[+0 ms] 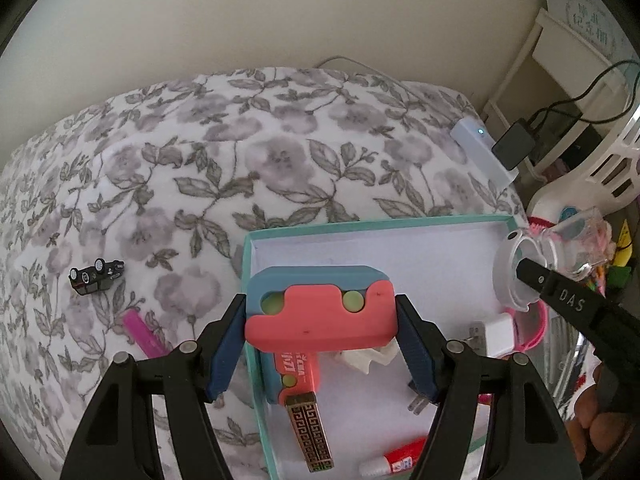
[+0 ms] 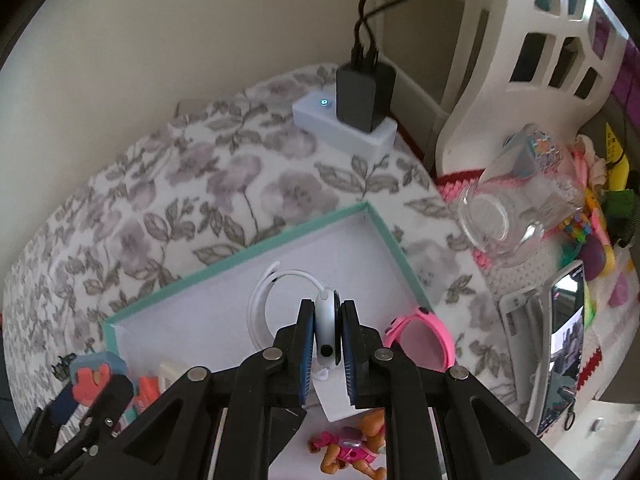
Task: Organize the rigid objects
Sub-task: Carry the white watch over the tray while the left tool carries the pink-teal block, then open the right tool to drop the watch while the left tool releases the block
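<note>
Your left claw (image 1: 320,316) clamps pink-and-blue toy (image 1: 320,312), held over near-left corner of teal box (image 1: 360,225) on floral bed (image 1: 240,152). Your right claw (image 2: 325,340) pinched tight on white watch (image 2: 326,320), above box interior. Inside box: white charger plug (image 1: 498,336), patterned gold bar (image 1: 312,432), red-capped tube (image 1: 396,460), white piece (image 1: 372,360). Pink ring (image 2: 424,344) leans at box's right edge. Toy car (image 1: 96,276) lies on bed, well apart from box.

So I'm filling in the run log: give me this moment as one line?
left tool: shut on toy block | right tool: shut on white watch | both over teal box
</note>
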Available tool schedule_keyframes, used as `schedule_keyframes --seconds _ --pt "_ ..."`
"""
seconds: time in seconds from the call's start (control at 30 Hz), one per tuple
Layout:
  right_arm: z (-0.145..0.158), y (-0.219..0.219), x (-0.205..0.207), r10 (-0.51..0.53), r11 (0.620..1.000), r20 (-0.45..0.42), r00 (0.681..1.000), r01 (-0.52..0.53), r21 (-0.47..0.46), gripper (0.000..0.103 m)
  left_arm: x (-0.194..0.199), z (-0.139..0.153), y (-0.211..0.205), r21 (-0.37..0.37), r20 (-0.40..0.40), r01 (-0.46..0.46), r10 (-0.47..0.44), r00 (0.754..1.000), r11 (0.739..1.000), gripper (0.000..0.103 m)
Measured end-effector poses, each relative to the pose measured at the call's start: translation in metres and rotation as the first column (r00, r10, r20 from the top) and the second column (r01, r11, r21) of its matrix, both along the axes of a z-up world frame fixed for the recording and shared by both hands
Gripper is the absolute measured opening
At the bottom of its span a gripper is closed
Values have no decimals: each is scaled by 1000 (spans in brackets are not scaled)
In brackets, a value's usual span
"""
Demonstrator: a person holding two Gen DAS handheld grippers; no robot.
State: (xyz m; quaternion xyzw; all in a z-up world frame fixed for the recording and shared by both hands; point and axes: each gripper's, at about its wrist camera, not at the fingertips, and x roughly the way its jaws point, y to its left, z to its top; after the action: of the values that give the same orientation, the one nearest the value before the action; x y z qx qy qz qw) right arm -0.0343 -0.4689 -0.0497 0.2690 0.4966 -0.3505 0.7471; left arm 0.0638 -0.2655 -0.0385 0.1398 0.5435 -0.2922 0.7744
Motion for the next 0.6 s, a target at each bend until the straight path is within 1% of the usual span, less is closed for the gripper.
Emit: schedule_keyframes --seconds 0.1,0.2,0.33,0.47,0.57,0.6 --pt "-14 1 2 7 1000 -47 999 -6 14 14 1 -7 -1 11 -3 -1 1 1000 1000 72" --pt "-22 0 2 4 999 -63 998 -2 34 14 1 -12 -2 20 -1 -1 1 1000 1000 73" --pt "-22 1 3 5 999 -72 997 -3 33 14 1 -15 -2 33 0 -1 1 1000 999 72" --pt "-22 -1 2 0 999 -81 997 3 32 15 0 -11 -2 32 19 1 -2 1000 999 73" --pt "-21 -3 2 -8 999 -85 996 11 34 17 0 -10 -3 31 17 2 -2 1000 1000 74" --pt "-21 -3 1 -9 999 -84 996 12 33 21 0 -10 -3 32 17 3 -3 1000 999 74"
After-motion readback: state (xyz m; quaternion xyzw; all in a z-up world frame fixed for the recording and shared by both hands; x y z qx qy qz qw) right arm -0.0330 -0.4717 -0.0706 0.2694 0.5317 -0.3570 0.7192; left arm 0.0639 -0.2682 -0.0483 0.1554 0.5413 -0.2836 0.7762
